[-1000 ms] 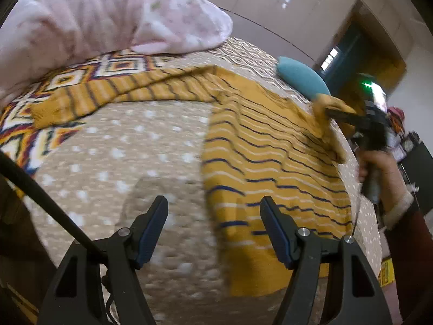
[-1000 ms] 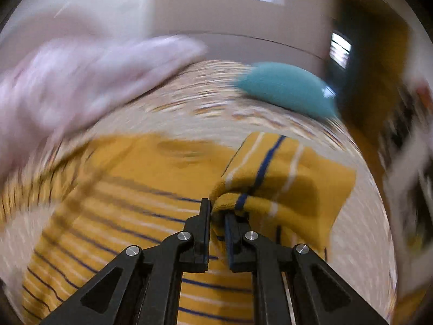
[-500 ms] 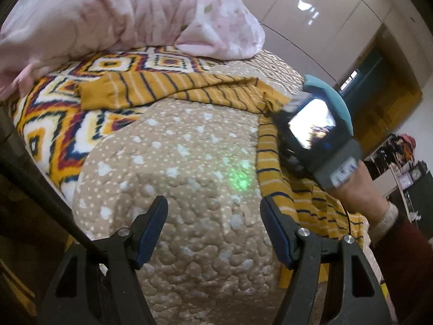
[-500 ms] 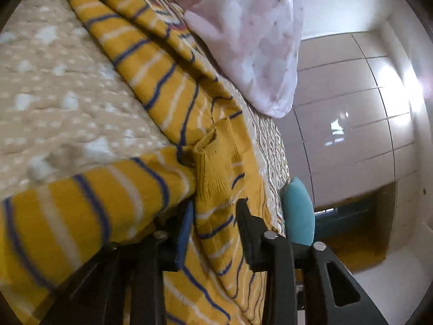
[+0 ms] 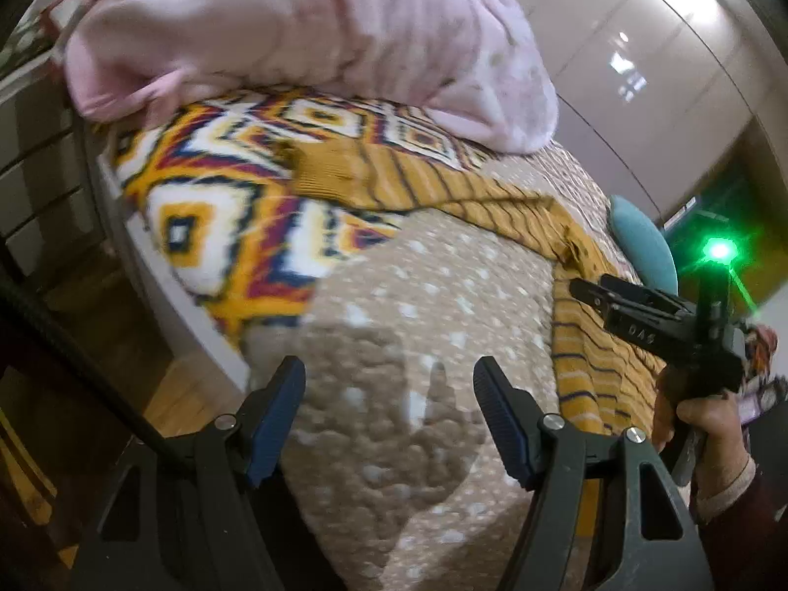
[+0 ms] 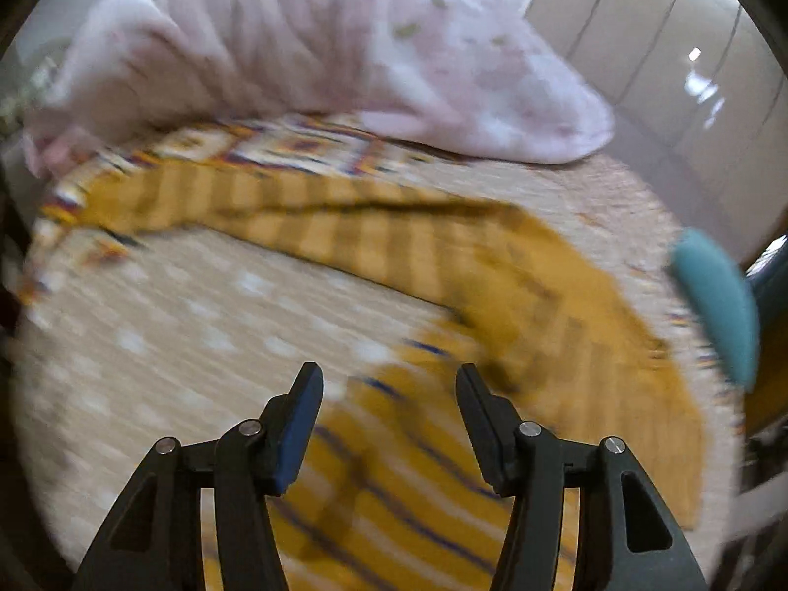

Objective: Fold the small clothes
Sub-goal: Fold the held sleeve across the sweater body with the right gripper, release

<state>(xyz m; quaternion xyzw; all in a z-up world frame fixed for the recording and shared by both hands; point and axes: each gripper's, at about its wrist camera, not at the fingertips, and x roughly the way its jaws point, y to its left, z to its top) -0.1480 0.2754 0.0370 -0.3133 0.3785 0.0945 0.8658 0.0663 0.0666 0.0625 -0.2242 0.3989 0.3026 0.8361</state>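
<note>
On bed: striped sweater (image 6: 566, 305) flat, sleeve (image 5: 394, 175) out.
L gripper (image 5: 389, 418): fingers apart, empty.
R gripper (image 6: 389, 423): opening, nothing pinched.
Tip: grab sleeve cuff, fold across body.

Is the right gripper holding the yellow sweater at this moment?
No, the right gripper has its jaws opening and bare, with the sweater lying flat beyond them.

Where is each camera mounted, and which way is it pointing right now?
Left wrist: rides the left tool, looks down over the dotted bedspread toward the striped sweater; its open fingers show, plus the right tool and the hand holding it.
Right wrist: rides the right tool, looks down at the striped sweater; only its own fingers show, opening, nothing between them.
Shared: sweater, pink quilt, teal cushion.
</note>
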